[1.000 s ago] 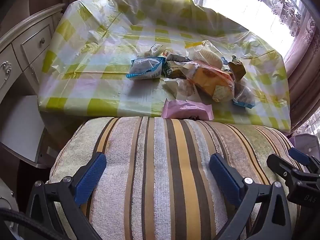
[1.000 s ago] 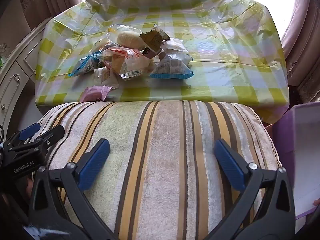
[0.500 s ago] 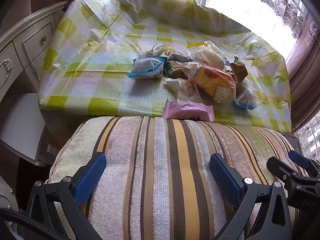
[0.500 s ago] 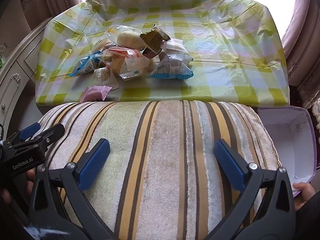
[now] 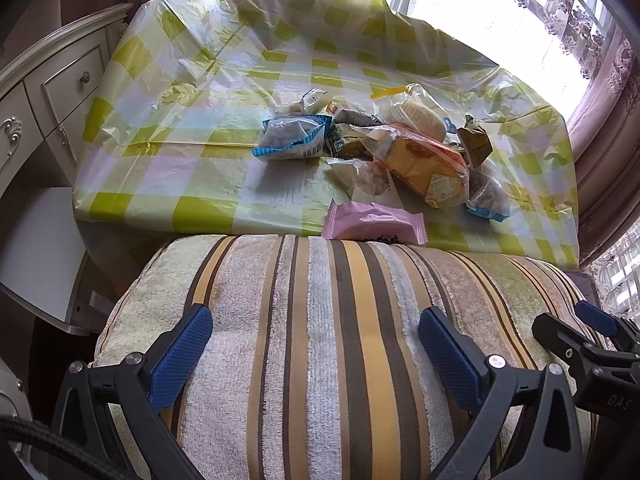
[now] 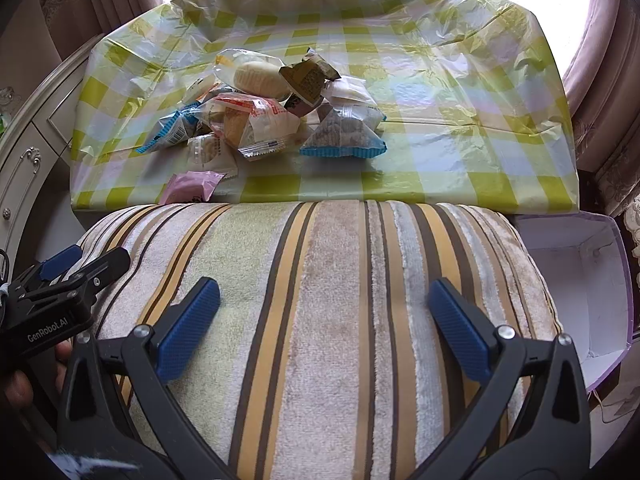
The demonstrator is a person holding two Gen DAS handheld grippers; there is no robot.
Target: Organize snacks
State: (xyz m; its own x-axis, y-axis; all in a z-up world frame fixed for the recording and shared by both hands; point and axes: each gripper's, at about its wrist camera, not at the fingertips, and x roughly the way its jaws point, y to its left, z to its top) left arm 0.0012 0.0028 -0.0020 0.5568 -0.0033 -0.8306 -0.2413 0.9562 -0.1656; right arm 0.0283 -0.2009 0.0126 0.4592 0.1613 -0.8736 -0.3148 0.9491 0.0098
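Left tool (image 5: 316, 344): spread wide, empty, over the striped cushion (image 5: 340, 340).
Right tool (image 6: 324, 312): likewise.
Snacks (image 6: 264, 116): heaped on worktop (image 6: 460, 92).

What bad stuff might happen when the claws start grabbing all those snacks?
1. The pink wrapped snack lies right at the near edge of the green checked plastic tablecloth, so a nudge may drop it behind the striped towel cushion.
2. The snacks sit in a loose heap; pulling the orange-topped clear bread packet may tumble the others.
3. The purple box sits low at the right, so a carried snack might miss it.
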